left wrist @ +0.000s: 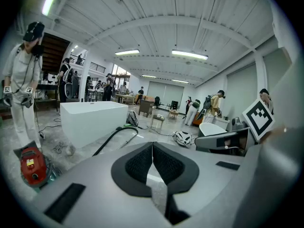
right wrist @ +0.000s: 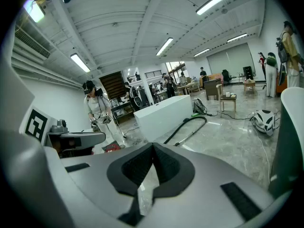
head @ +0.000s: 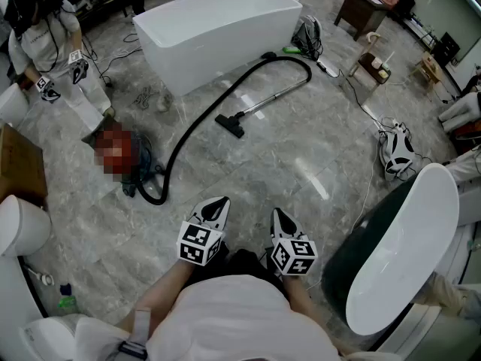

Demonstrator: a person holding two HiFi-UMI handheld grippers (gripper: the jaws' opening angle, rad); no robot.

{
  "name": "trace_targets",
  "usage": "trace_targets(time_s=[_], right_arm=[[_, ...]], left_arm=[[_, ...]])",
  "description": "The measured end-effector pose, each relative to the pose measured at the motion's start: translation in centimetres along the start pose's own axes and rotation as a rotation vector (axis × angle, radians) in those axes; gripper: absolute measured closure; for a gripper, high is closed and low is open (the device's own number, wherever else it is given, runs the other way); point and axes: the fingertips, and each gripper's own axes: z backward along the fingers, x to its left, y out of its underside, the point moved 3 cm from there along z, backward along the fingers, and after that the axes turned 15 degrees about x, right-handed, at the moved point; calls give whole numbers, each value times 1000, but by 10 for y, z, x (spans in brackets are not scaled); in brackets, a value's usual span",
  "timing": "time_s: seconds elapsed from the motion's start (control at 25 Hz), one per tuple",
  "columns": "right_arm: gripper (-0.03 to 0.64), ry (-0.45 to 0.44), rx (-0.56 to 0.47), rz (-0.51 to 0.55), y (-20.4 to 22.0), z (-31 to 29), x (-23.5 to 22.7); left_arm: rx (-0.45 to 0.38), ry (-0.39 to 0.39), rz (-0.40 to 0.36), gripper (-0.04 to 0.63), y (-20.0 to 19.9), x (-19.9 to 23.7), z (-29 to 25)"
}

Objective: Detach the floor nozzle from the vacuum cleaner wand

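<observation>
A black floor nozzle (head: 230, 124) lies on the marble floor, joined to a silver wand (head: 272, 99). A black hose (head: 188, 138) runs from the wand back to the red canister (head: 128, 159) at the left. The hose (left wrist: 115, 137) and wand (right wrist: 194, 131) also show far off in both gripper views. My left gripper (head: 219, 204) and right gripper (head: 279, 215) are held side by side close to my body, well short of the nozzle. Both are shut with nothing between their jaws.
A white bathtub (head: 218, 28) stands beyond the nozzle, another tub (head: 398, 254) at my right. A person (head: 45, 47) with grippers stands at the far left. A white helmet-like device (head: 396, 150), cables, and small tables (head: 361, 10) lie to the right.
</observation>
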Motion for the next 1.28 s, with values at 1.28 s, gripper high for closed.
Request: trace_targets(time_s=[1.28], right_arm=[[601, 78, -100, -117, 7, -7, 13]], left_arm=[[-1, 131, 22, 584, 13, 36, -5]])
